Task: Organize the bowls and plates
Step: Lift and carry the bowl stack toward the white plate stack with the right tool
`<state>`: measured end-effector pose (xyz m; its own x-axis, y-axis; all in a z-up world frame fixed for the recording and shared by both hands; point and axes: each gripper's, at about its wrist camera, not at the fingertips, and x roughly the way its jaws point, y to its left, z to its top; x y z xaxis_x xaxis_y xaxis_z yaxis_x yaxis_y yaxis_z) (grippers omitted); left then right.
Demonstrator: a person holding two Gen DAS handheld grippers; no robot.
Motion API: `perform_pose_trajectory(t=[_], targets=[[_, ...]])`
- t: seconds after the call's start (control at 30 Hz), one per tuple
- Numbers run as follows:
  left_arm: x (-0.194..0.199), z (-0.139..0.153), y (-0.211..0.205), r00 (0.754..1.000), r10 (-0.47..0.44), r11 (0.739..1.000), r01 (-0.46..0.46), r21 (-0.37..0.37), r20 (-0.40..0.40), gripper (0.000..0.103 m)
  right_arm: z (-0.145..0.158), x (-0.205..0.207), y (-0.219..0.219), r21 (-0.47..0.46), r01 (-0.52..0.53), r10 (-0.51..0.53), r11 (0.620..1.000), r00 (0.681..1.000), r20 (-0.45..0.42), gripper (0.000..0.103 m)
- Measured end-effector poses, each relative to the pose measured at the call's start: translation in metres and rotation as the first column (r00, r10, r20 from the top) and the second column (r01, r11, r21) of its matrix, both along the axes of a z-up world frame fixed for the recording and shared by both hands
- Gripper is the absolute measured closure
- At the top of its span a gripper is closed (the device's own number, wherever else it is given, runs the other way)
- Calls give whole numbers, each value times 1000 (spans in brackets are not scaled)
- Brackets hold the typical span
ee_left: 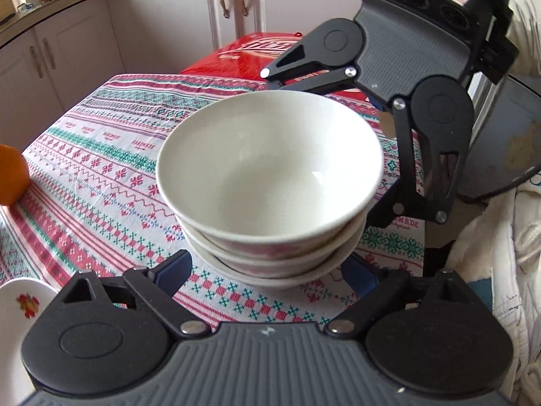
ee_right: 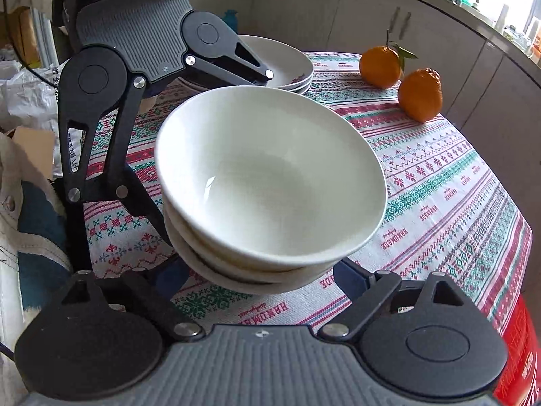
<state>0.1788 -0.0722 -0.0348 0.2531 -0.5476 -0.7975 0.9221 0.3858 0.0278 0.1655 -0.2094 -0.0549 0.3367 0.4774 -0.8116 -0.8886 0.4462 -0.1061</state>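
Note:
A stack of three white bowls (ee_left: 270,169) with pink patterned sides stands on the patterned tablecloth (ee_left: 101,176); it also fills the right wrist view (ee_right: 267,182). My left gripper (ee_left: 270,270) is open, its blue-padded fingers on either side of the stack's base. My right gripper (ee_right: 260,277) is open the same way, from the opposite side; it shows in the left wrist view (ee_left: 338,155) behind the bowls. A stack of white plates (ee_right: 284,67) stands behind the left gripper's body (ee_right: 142,40). A flowered plate's rim (ee_left: 20,304) shows at lower left.
Two oranges (ee_right: 380,66) (ee_right: 420,94) lie near the table's far edge; one shows at the left (ee_left: 12,176). A red box (ee_left: 257,57) sits beyond the table. Kitchen cabinets (ee_left: 169,23) run behind. White cloth (ee_left: 500,253) lies at the right.

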Motion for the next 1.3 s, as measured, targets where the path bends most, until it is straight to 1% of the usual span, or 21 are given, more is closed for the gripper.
perform_pose_trajectory(t=[0.07,0.1,0.17,0.23,0.47,0.67,1.07,1.2,1.3], targets=[[3,1,-1,1000,-22,1000,22,0,-11,14,1,1,0,2,-18,18,1000,1000,-18,12],[3,0,-2,999,-34,999,34,5,-16,19,1,1,0,1,-24,24,1000,999,-25,13],[8,-2,-4,998,-54,998,54,19,-19,19,1,4,1,-5,-35,35,999,999,-36,14],[10,-3,-5,997,-66,998,66,17,-30,20,1,4,1,-7,-45,45,999,998,-47,15],[8,0,0,995,-97,995,98,24,-38,21,0,9,1,-11,-59,58,998,996,-73,16],[11,1,-2,992,-114,993,115,27,-45,20,1,10,0,-7,-58,58,998,995,-86,16],[9,1,-3,993,-112,993,114,33,-42,21,3,10,4,-17,-54,52,998,995,-87,17],[8,4,0,993,-102,995,103,14,-51,21,8,8,5,-18,-56,55,998,995,-80,17],[5,10,3,994,-100,995,100,4,-42,21,14,6,6,-20,-60,59,998,995,-76,17]])
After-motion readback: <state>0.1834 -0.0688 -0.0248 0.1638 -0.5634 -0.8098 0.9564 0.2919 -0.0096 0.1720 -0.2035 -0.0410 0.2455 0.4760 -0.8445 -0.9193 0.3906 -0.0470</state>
